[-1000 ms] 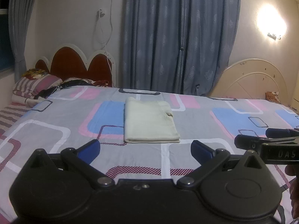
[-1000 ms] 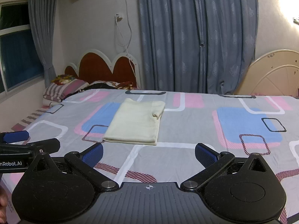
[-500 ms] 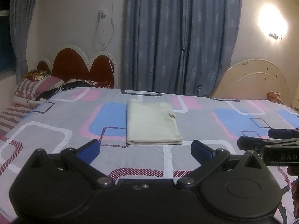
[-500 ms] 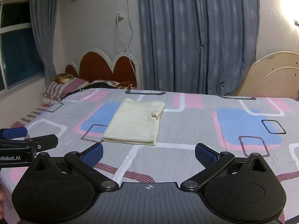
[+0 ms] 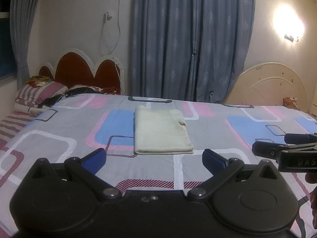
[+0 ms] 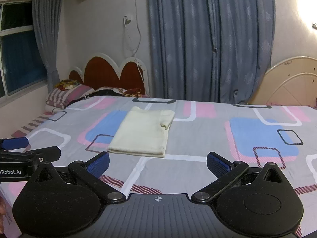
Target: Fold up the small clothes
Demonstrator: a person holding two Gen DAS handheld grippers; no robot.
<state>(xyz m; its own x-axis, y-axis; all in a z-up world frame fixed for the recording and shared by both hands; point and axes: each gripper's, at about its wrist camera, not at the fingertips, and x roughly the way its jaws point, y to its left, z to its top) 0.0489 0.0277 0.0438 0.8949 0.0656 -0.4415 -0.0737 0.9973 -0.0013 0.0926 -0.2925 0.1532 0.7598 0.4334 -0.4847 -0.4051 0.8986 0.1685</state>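
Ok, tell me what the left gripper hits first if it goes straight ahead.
Probably the folded cream garment: it lies on the bedspread straight ahead of the open left gripper. Depth is unclear; a lower heading would meet the bedspread first.

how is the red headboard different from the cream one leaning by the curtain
The red headboard has dark red panels inside a white scalloped rim with several humps; the cream headboard is one plain pale arch with radiating grooves. The red one stands at the head of the bed with pillows in front of it; the cream one stands past the bed's far right side, beside the blue curtain. Both are upright with curved tops.
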